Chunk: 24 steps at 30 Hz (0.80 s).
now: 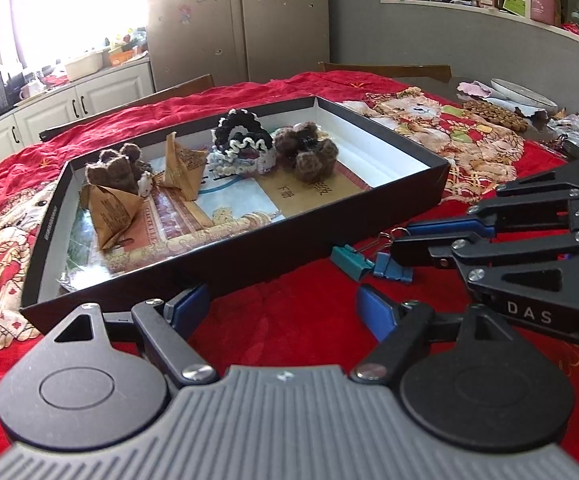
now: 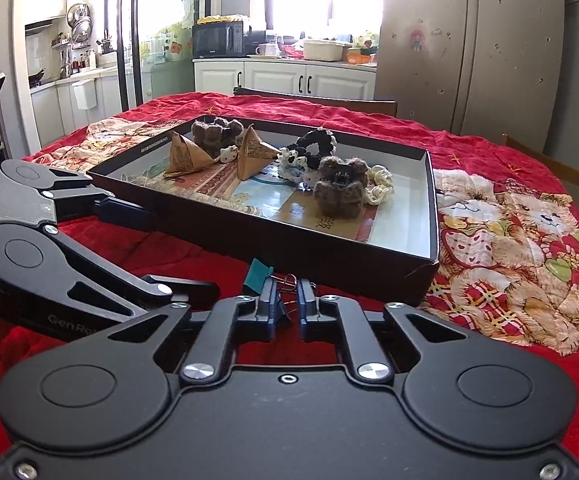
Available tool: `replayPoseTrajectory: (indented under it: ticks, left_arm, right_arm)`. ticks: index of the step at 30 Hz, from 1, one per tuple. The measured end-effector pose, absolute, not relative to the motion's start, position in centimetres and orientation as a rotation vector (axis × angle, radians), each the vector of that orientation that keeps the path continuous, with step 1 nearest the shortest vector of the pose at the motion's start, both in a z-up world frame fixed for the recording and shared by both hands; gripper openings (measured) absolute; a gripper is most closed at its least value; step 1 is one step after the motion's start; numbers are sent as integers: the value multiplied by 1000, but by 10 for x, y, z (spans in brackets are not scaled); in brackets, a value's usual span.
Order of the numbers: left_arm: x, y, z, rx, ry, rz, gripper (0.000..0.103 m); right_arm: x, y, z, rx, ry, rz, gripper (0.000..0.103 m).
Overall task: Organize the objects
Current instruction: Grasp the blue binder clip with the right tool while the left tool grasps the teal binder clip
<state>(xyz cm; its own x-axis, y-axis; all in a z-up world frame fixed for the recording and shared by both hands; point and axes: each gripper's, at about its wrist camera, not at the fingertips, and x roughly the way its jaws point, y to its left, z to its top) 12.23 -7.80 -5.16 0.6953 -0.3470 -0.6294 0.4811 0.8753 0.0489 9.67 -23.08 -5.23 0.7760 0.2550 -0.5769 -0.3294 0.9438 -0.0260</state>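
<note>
Right claw grips a blue binder clip beside the box; left claw gapes.

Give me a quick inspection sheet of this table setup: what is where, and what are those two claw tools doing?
Surface: red blanket with teddy bear prints covers the table.
Job's things: black box holds brown paper pyramids, furry brown clips and crocheted scrunchies; two binder clips lie on the blanket just outside its near wall.
Clutter: plate and a woven trivet at the far right corner.
Grippers: left gripper open, empty, facing the box; right gripper nearly closed around a binder clip, contact unclear.
Cables: nothing seen.
Surroundings: kitchen with fridge, white cabinets, microwave, bright window.
</note>
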Motion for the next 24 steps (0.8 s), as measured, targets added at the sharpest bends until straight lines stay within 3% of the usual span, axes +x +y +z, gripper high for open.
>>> replayPoseTrajectory:
  ticks: [24]
  left_arm:
    - [127, -108, -61, 195, 661, -611, 80]
  right_arm:
    - [64, -277, -46, -69, 555, 200, 2]
